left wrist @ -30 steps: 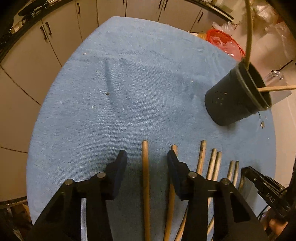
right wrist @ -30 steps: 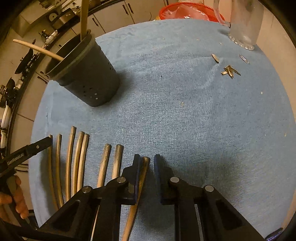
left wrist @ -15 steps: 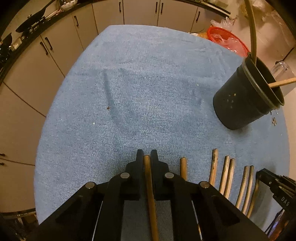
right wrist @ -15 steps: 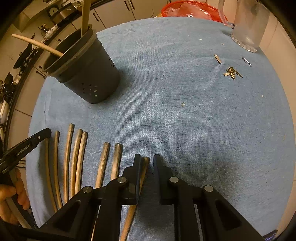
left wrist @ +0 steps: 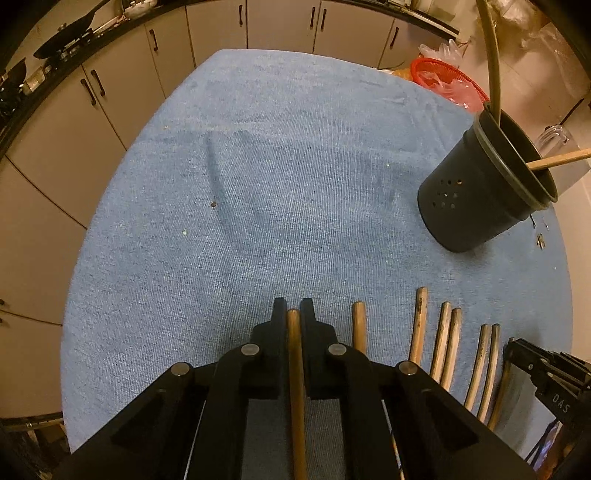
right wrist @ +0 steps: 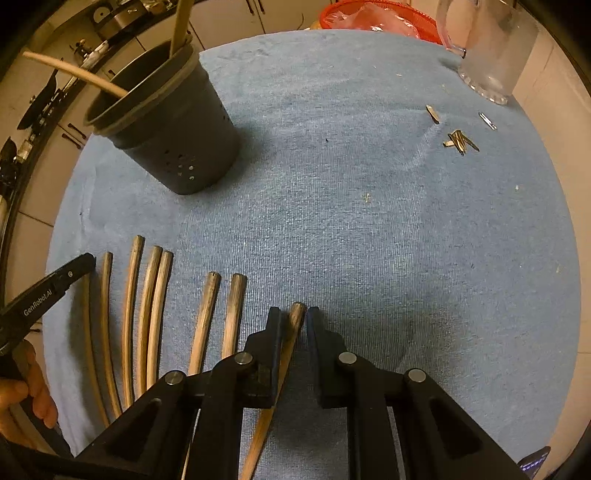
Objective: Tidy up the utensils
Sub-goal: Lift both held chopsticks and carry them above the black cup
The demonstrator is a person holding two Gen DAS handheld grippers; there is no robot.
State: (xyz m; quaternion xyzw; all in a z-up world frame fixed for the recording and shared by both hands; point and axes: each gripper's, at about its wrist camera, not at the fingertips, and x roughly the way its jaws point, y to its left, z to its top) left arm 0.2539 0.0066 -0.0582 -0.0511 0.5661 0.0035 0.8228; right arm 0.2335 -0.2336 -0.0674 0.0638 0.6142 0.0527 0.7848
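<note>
Several wooden chopsticks lie side by side on a blue cloth (left wrist: 295, 192). My left gripper (left wrist: 294, 311) is shut on the leftmost chopstick (left wrist: 296, 369), held a little above the cloth. My right gripper (right wrist: 294, 314) is nearly closed around the rightmost chopstick (right wrist: 291, 332); a small gap shows on its right side. A black perforated utensil holder (left wrist: 476, 195) stands at the right in the left wrist view and at the upper left in the right wrist view (right wrist: 177, 136), with two chopsticks standing in it.
A glass mug (right wrist: 487, 48) stands at the cloth's far right, with small metal bits (right wrist: 460, 142) in front of it. A red basket (right wrist: 369, 14) sits behind the cloth. Cabinets (left wrist: 110, 92) lie beyond the cloth's far edge.
My left gripper went from open to shut on the leftmost chopstick and lifted with it. My right gripper stayed around the rightmost chopstick and barely moved.
</note>
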